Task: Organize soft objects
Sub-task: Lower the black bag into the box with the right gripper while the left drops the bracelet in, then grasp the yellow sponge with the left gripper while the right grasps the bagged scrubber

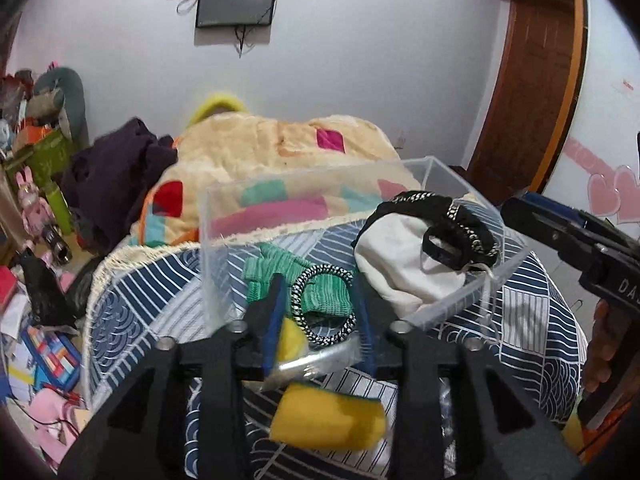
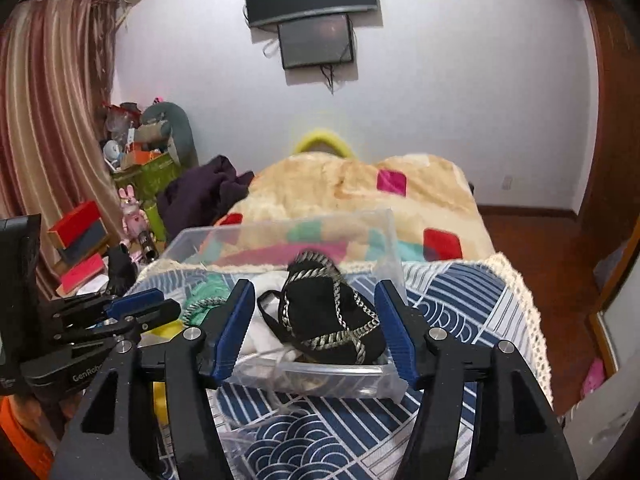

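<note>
Main risk as we see it: our left gripper (image 1: 318,312) sits w/ its fingers straddling the near wall of the clear plastic box (image 1: 460,304), so any push fwd or sideways could shove or tip the box on the soft blue wave-pattern bedspread (image 1: 532,320), which gives no firm footing. Second risk: the yellow sponge (image 1: 328,420) lies on the bedspread outside the box, under the left gripper body and below the fingers, not betw. them; a blind close would miss it or catch the box wall instead. Left fingers are moderately open and seem to hold nothing, though a yellow bit (image 1: 292,340) just beside the left finger is too blurred to tell if it's touched. Inside the box, just ahead of those fingers: a black-and-white braided hair tie (image 1: 324,304) on a green knit cloth (image 1: 280,268), plus a black pouch w/ silver cord trim (image 1: 444,216) on a white cloth (image 1: 400,260). Our right gripper (image 2: 316,324) is wide open, empty, framing the black pouch from the near side; closing there could snag its cord or strap and drag the box.
</note>
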Demonstrator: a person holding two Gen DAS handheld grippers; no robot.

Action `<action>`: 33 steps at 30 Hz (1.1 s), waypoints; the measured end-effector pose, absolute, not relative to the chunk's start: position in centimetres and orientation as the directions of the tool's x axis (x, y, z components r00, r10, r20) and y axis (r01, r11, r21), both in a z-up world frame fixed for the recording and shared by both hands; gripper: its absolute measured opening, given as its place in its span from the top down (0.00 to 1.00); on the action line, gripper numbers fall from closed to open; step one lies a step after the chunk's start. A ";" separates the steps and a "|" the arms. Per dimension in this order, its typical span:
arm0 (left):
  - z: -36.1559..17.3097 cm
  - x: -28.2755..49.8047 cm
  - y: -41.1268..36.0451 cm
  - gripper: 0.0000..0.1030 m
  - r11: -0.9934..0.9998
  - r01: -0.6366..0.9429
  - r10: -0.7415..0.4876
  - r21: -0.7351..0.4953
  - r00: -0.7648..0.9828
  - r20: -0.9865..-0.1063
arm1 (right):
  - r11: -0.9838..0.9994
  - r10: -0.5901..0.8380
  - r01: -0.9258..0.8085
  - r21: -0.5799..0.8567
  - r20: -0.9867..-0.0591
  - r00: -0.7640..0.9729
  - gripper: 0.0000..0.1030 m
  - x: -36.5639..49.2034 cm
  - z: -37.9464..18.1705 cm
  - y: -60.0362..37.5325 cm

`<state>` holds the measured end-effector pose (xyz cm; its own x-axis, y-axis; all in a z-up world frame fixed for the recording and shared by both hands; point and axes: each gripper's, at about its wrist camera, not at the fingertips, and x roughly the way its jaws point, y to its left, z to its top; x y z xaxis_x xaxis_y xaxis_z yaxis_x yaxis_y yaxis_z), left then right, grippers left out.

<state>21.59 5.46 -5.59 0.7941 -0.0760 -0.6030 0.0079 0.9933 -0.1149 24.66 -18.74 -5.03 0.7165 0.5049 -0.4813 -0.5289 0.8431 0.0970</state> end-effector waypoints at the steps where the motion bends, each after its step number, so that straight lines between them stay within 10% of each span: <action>1: -5.2 21.0 5.4 0.53 0.994 0.011 -0.071 -0.105 0.803 -0.592 | 0.840 0.511 -0.534 0.093 -0.466 0.722 0.37 24.1 -4.5 -18.9; 9: -2.9 16.7 5.1 0.04 0.996 -0.013 -0.036 -0.091 0.858 -0.512 | 0.835 0.527 -0.547 0.063 -0.378 0.761 0.00 20.7 -3.0 -19.8; 29: -10.4 14.5 5.3 0.03 0.991 -0.033 -0.063 -0.127 0.731 -0.679 | 0.773 0.562 -0.620 0.135 -0.601 0.569 0.00 18.7 -12.3 -18.3; 33: -12.3 14.8 5.3 0.03 0.988 -0.045 -0.074 -0.149 0.705 -0.705 | 0.739 0.574 -0.658 0.144 -0.645 0.504 0.16 18.3 -14.0 -17.2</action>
